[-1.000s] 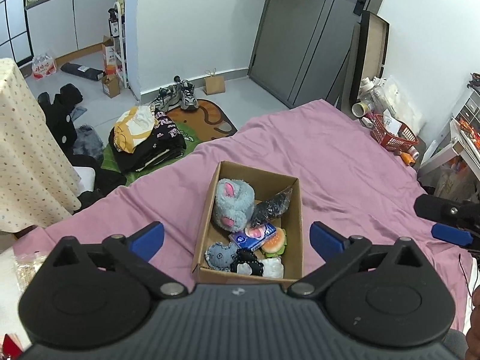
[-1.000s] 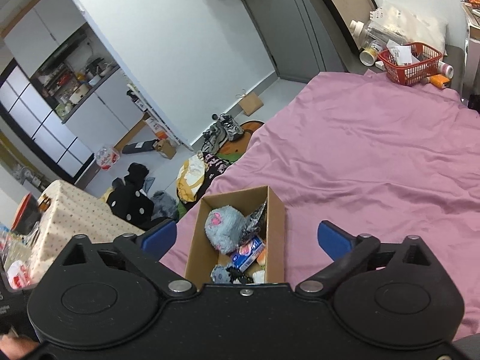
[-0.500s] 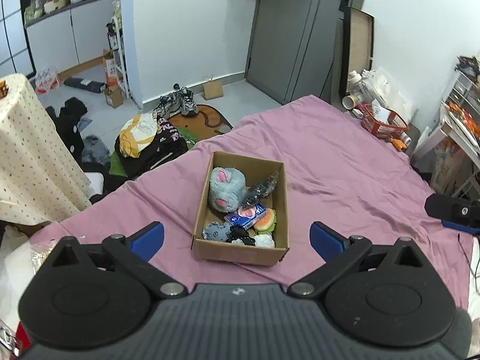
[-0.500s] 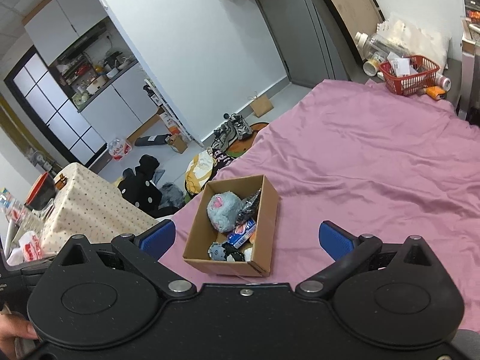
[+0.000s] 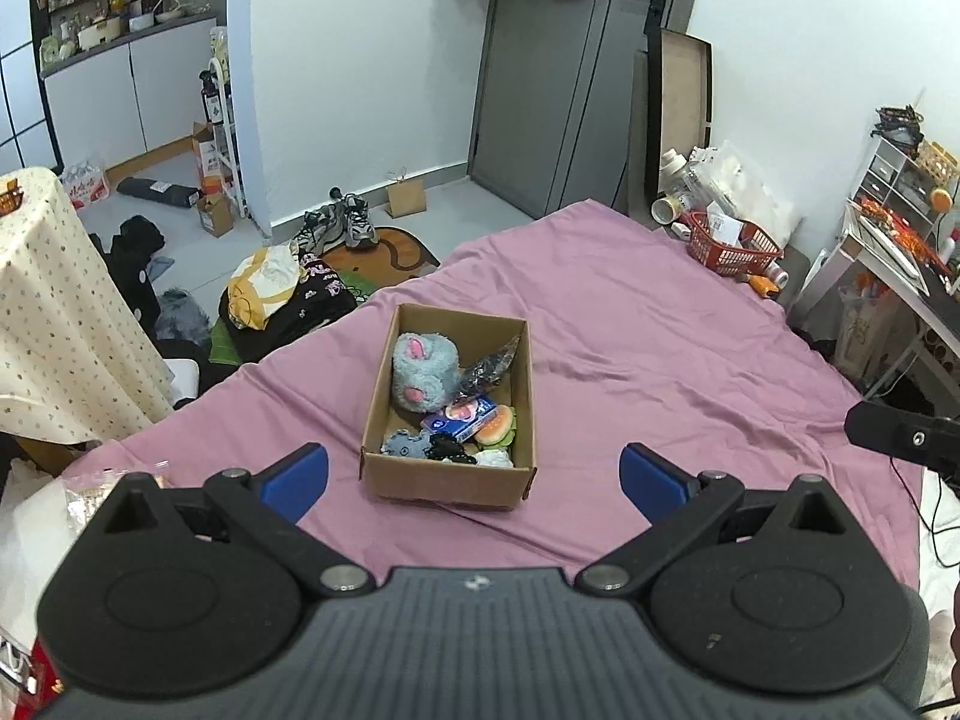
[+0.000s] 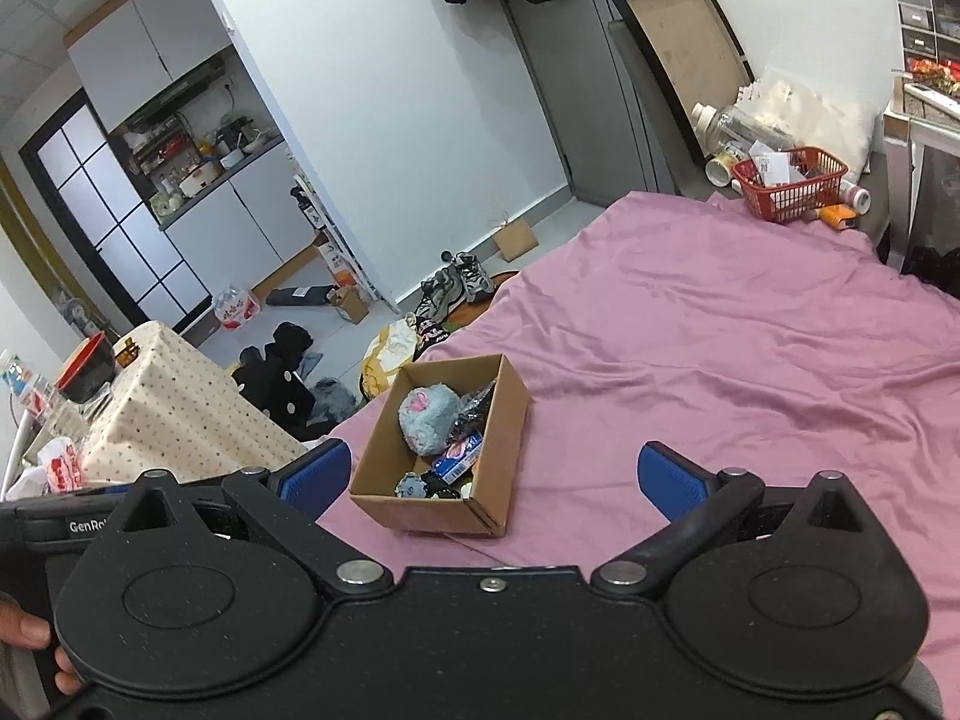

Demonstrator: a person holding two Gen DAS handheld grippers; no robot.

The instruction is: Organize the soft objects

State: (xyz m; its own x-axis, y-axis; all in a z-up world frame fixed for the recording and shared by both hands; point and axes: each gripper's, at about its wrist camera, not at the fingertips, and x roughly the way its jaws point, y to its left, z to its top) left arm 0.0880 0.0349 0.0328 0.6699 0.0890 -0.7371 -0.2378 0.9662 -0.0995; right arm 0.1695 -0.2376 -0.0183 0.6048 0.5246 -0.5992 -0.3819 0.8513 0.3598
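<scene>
- Cardboard box sits on the purple bedsheet, near the bed's left edge, its top open.
- Inside the box, a grey plush toy with pink patches fills the far end, with a dark crinkled bag beside it.
- Nearer the front lie a blue packet, a burger-shaped toy, a small grey plush and a black item too small to tell.
- Left gripper hangs above the sheet, jaws spread wide, holding nothing.
- Right gripper is likewise wide open and empty, the box between its blue fingertips in view.
</scene>
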